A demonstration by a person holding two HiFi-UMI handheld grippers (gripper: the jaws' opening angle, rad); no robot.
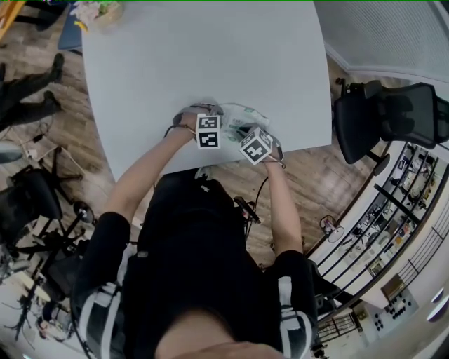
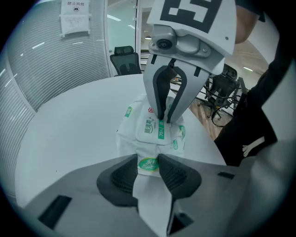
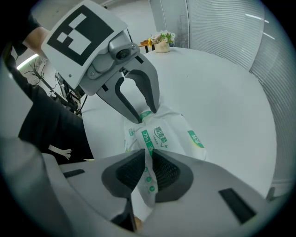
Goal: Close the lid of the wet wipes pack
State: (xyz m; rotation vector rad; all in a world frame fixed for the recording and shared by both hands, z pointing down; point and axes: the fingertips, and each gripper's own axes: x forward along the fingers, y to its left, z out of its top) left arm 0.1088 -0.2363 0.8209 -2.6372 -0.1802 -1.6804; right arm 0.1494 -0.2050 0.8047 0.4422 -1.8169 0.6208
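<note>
A white wet wipes pack (image 1: 244, 116) with green print lies on the white table (image 1: 210, 56) near its front edge, held between both grippers. My left gripper (image 2: 149, 167) is shut on the pack's end by the green logo. The lid flap (image 2: 154, 130) with the green stripe lies across the top of the pack. My right gripper (image 3: 147, 169) is shut on the opposite end, with a strip of the white wrapper pinched between its pads. In the left gripper view the right gripper's fingertips (image 2: 163, 118) come down at the lid flap's far edge. Both point steeply down.
A black office chair (image 1: 382, 116) stands right of the table. A small bunch of flowers (image 1: 98, 10) sits at the table's far left corner. The table's front edge runs just under the grippers, close to the person's black-clad body (image 1: 203, 266).
</note>
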